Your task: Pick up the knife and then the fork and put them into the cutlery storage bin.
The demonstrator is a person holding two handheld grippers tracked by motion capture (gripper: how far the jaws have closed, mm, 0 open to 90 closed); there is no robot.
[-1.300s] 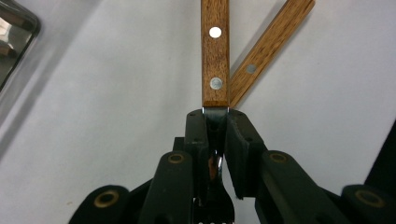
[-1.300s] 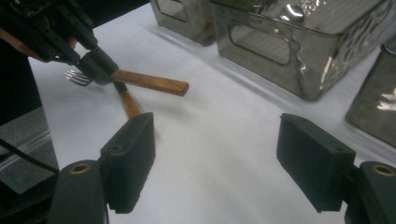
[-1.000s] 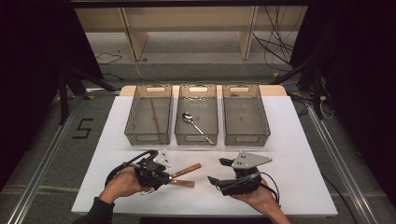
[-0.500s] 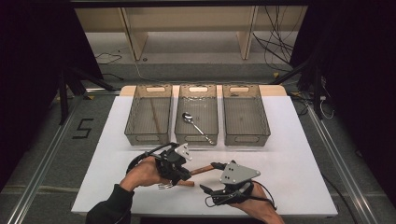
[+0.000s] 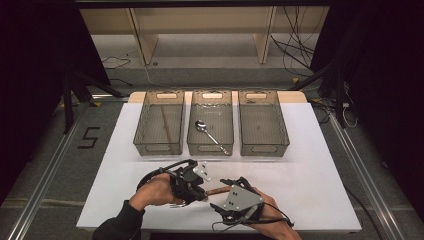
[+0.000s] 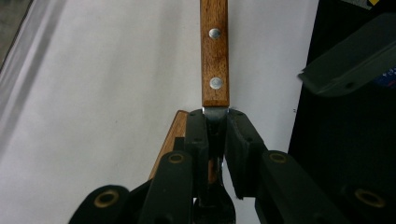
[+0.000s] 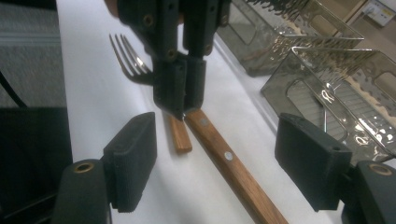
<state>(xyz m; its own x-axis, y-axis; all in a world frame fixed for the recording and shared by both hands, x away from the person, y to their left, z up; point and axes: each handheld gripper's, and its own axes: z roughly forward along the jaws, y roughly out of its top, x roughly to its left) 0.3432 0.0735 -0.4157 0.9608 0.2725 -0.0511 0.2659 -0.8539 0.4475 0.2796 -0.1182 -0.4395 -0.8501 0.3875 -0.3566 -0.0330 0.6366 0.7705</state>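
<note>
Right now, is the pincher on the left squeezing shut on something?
Shut. The left gripper has its jaws pressed on the metal neck of a wooden-handled utensil, beside a fork.

The right tongs stand wide apart, one pad at either side of a wooden handle with two rivets, touching nothing. Ahead of them the left tongs come down from above, clamped on the metal end of that handle. A fork sticks out beside them, and a second, shorter wooden handle lies just below on the white tabletop. Clear bins stand beyond, to the side.
</note>
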